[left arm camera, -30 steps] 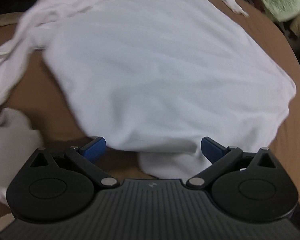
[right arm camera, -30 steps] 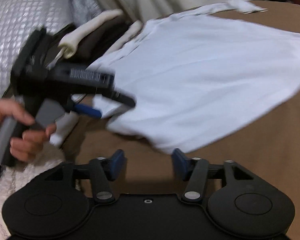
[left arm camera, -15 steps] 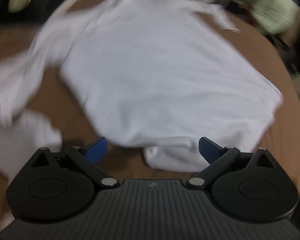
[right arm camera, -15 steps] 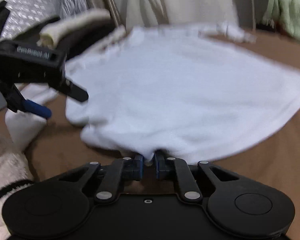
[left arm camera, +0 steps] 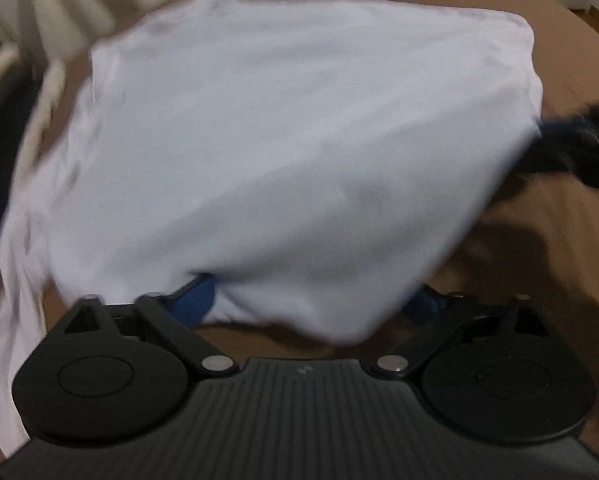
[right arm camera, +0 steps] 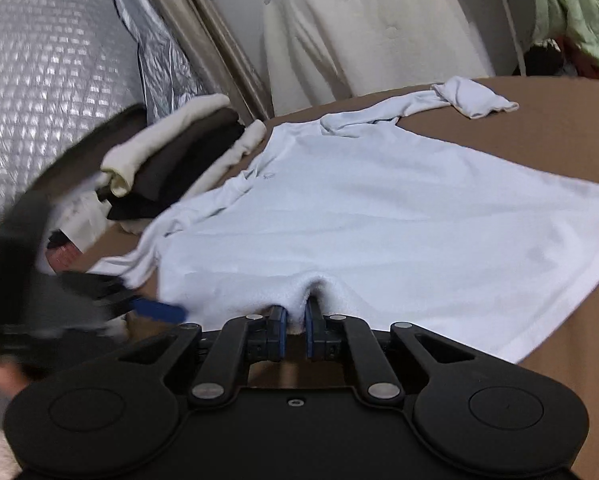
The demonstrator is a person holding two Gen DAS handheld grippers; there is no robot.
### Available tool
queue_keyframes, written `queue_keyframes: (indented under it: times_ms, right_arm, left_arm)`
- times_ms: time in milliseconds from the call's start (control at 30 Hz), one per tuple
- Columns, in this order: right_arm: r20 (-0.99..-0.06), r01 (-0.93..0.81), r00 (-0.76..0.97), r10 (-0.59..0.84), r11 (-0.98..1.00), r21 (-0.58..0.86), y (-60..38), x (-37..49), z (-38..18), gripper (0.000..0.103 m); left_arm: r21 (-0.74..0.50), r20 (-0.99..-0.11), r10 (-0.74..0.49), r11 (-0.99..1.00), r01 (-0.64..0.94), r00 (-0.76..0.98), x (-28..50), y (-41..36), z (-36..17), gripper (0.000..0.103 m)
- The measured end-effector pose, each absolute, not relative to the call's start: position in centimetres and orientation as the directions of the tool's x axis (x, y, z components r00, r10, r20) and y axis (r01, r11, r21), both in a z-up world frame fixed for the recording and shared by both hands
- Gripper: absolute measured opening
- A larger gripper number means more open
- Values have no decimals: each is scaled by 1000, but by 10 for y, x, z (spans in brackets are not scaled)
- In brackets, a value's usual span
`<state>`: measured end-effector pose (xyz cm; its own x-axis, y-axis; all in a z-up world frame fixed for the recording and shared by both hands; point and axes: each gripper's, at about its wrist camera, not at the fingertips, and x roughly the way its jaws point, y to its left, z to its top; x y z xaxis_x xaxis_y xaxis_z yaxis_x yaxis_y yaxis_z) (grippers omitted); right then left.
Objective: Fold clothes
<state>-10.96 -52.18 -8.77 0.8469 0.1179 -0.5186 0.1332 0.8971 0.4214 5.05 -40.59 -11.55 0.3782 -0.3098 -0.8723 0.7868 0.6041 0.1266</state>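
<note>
A white long-sleeved shirt [right arm camera: 371, 216] lies spread on the brown surface [right arm camera: 559, 120], one sleeve stretched to the far right. My right gripper [right arm camera: 295, 320] is shut on a bunched fold of the shirt's near edge. In the left wrist view the shirt [left arm camera: 279, 128] fills the frame and its near edge drapes between the spread blue fingers of my left gripper [left arm camera: 311, 300], which is open. The left gripper also shows blurred in the right wrist view [right arm camera: 155, 308], at the shirt's left corner. The right gripper shows blurred at the right edge of the left wrist view [left arm camera: 571, 140].
A stack of folded dark and cream clothes [right arm camera: 179, 160] sits at the left by a silver quilted sheet [right arm camera: 39, 60]. A cream cloth [right arm camera: 379, 28] hangs behind. Green fabric [right arm camera: 579, 4] is at the far right. Bare brown surface [left arm camera: 539, 232] lies right of the shirt.
My right gripper closed on the shirt's near edge and holds it. My left gripper moved in toward the shirt's edge, and the cloth now lies between its open fingers.
</note>
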Motion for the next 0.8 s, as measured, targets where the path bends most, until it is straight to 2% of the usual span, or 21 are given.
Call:
queue_keyframes:
  times_ms: [33, 67, 100, 200, 300, 400, 567, 667, 800]
  right_arm:
    - [-515, 130, 848, 120, 897, 423, -519, -114, -89, 11]
    - [-521, 140, 846, 115, 894, 425, -518, -117, -92, 12]
    - [-529, 154, 842, 108, 891, 426, -516, -119, -95, 20]
    - [-589, 163, 803, 92, 917, 365, -497, -119, -110, 41]
    - [-623, 116, 774, 115, 941, 318, -468, -112, -127, 43]
    - [-594, 93, 790, 151, 928, 360, -457, -102, -134, 56]
    - [-495, 112, 854, 161, 872, 477, -474, -83, -132, 63]
    - [-435, 164, 896, 90, 843, 512, -487, -78, -134, 71]
    - [-397, 174, 917, 34, 862, 475, -492, -81, -131, 73]
  left_arm:
    - [90, -868, -339, 612, 786, 363, 57, -406, -112, 47]
    - [51, -862, -368, 621, 782, 349, 64, -406, -108, 24]
    - [-4, -851, -397, 659, 752, 344, 72, -401, -102, 17]
    - [-133, -814, -462, 738, 662, 352, 94, -385, -88, 17]
    - [-199, -791, -492, 769, 607, 364, 104, -373, -84, 17]
    - [-222, -797, -499, 766, 604, 340, 108, -369, -86, 16]
    - [-277, -791, -537, 743, 609, 295, 111, -364, -87, 12]
    - [-359, -792, -562, 745, 562, 238, 115, -359, -95, 11]
    - [-397, -801, -562, 757, 519, 207, 117, -345, -102, 10]
